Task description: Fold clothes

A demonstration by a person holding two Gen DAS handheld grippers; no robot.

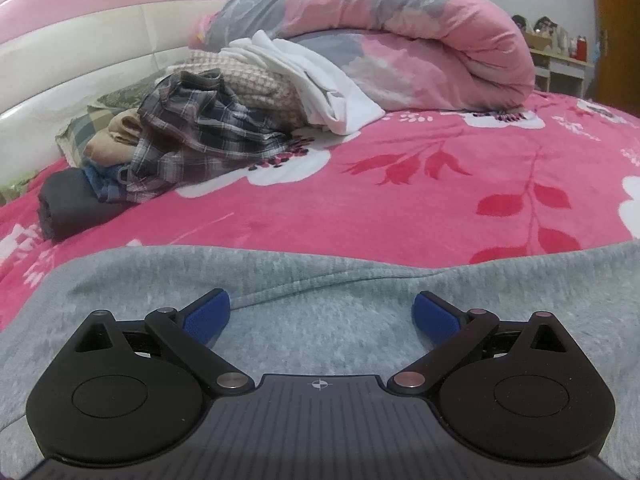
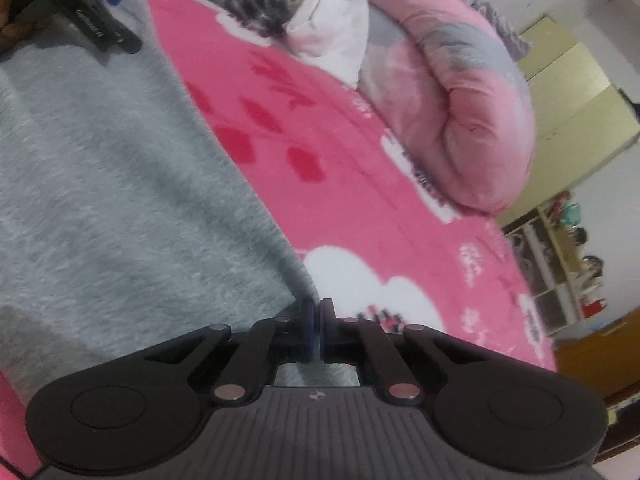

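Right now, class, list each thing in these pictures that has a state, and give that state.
Left gripper: open, over the grey garment.
Right gripper: shut at the grey garment's edge.
Grey garment: spread flat on the bed.
Quilt: rolled up.
Plaid shirt: crumpled, unfolded.
White garment: heaped, unfolded.

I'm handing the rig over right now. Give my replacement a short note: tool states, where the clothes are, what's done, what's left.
Left tool: open, over the grey garment, nothing between its pads.
Right tool: shut at the grey garment's edge by the pink bedspread; whether it pinches cloth is hard to tell.
Grey garment lies spread flat in front of you, no fold visible yet.
Pile of unfolded clothes waits further back on the bed, against the rolled quilt: plaid, knit, white pieces. A dark folded piece sits at the pile's left end.
Left: fold the grey garment, then the pile.
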